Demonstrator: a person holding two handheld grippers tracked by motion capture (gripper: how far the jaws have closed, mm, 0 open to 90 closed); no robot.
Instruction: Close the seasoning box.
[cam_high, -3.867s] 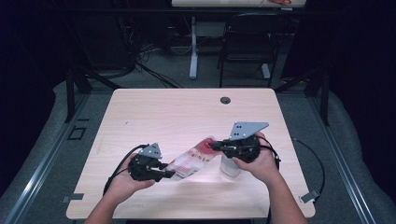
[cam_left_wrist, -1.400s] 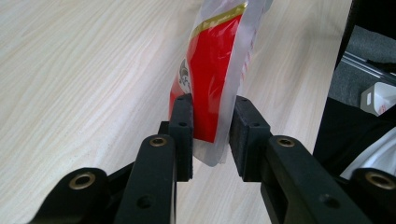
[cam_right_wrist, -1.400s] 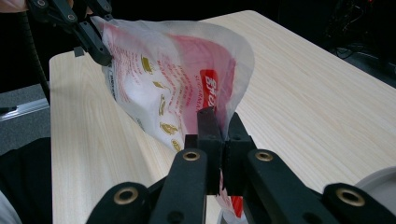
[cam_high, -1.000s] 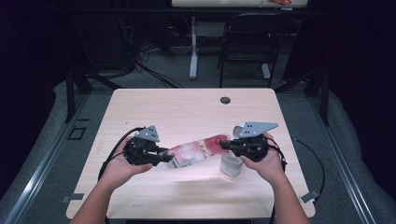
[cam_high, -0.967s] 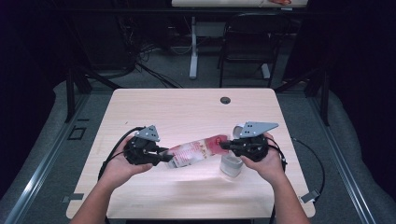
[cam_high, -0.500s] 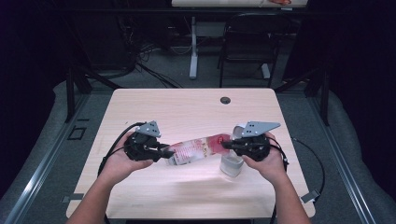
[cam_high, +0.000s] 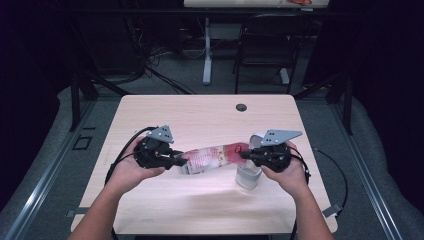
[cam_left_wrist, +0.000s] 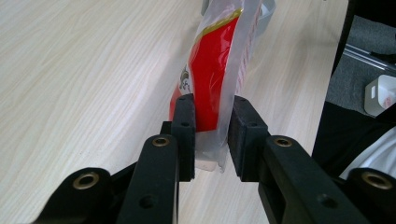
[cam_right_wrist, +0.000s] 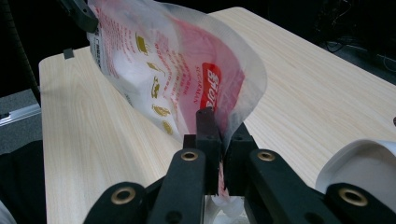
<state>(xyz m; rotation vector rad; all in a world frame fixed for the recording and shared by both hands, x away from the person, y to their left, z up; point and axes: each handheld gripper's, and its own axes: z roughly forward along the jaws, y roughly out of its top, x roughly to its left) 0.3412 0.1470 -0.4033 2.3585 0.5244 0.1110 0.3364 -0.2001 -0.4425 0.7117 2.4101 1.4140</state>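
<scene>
Overhead, a red-and-clear plastic pouch (cam_high: 212, 157) hangs stretched between the two grippers, held off the light wooden table (cam_high: 200, 115) near its front half. Left gripper (cam_high: 175, 161) clamps one end: in the left gripper view its pads (cam_left_wrist: 186, 123) squeeze the pouch (cam_left_wrist: 217, 79) edge, red panel and gold trim rising away from the jaws. Right gripper (cam_high: 245, 156) pinches the other end; in the right gripper view the jaws stand nearly together with the film caught between them, and the pouch (cam_right_wrist: 177, 74) balloons upward, printed side facing the camera. A clear plastic cup (cam_high: 248, 176) stands on the table just under the right gripper. A white lid (cam_right_wrist: 364, 172) sits beside the right jaws.
</scene>
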